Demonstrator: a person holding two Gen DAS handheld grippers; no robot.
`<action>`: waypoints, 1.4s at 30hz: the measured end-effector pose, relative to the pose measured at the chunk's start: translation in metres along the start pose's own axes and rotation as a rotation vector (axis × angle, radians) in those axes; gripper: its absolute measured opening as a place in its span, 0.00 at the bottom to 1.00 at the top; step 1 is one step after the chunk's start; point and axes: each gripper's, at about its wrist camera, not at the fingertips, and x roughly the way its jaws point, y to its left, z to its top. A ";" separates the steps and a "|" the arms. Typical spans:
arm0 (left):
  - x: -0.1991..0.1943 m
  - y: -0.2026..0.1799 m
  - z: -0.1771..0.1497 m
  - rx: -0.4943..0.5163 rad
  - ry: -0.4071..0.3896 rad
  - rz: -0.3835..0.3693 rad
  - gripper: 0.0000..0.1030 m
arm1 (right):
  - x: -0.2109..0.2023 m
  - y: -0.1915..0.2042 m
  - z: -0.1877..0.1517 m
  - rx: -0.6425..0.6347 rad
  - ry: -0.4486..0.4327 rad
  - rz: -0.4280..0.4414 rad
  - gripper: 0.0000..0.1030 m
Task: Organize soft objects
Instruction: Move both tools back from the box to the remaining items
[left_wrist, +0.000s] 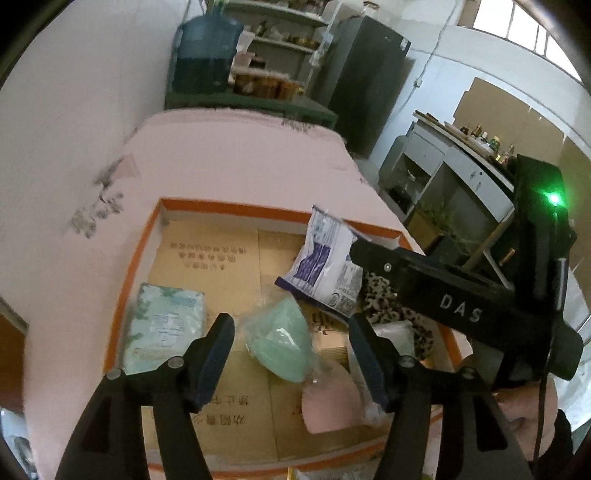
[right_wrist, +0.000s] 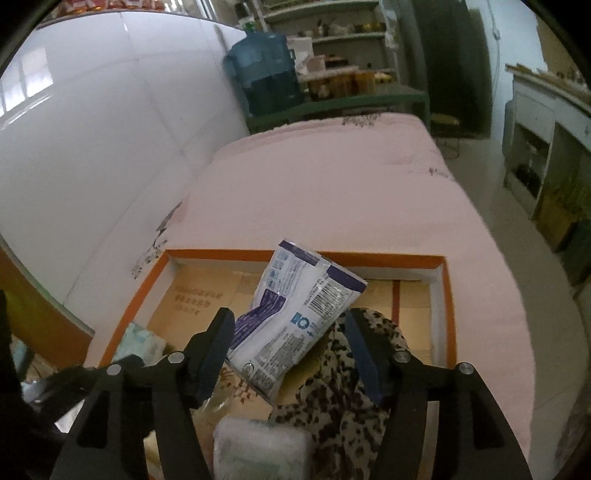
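I have both tongs hanging over the orange-rimmed cardboard box (left_wrist: 162, 206) that sits on the pink bed (left_wrist: 236, 155); the left gripper (left_wrist: 291, 350) is spread wide and holds nothing, its fingers framing the green bagged item (left_wrist: 280, 343) lying mid-box; the right gripper (right_wrist: 290, 347) also shows a wide gap between its fingers; the purple-and-white packet (right_wrist: 295, 314) stands tilted in that gap, touching or nearly touching the left finger and clear of the right, and I cannot tell whether it is resting on the pile beneath or just let go; in the left view the right tool's tip overlaps the packet's edge, so I judge it loose rather than pinched.

Already inside the box, as far as I can see: a pale floral tissue pack (left_wrist: 166, 325) against the left wall; the green item in the middle; a pink bagged piece (left_wrist: 332, 402) toward the near edge; a leopard-print cloth (right_wrist: 347, 373) along the right wall; a white wrapped pad (right_wrist: 258, 450) at the near edge.

My judgement is that the gathering is well along, since the bed around the box looks bare; what remains seems to be settling the packet flat and tidying the heap on the right side; the far left of the box floor has room for it.
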 end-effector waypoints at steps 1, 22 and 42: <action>-0.004 -0.003 0.000 0.010 -0.010 0.010 0.62 | -0.004 0.002 -0.001 -0.005 -0.009 -0.006 0.62; -0.085 -0.034 -0.046 0.066 -0.152 0.040 0.69 | -0.093 0.035 -0.048 -0.065 -0.104 -0.057 0.63; -0.147 -0.033 -0.102 0.035 -0.216 0.028 0.69 | -0.170 0.063 -0.122 -0.081 -0.174 -0.123 0.63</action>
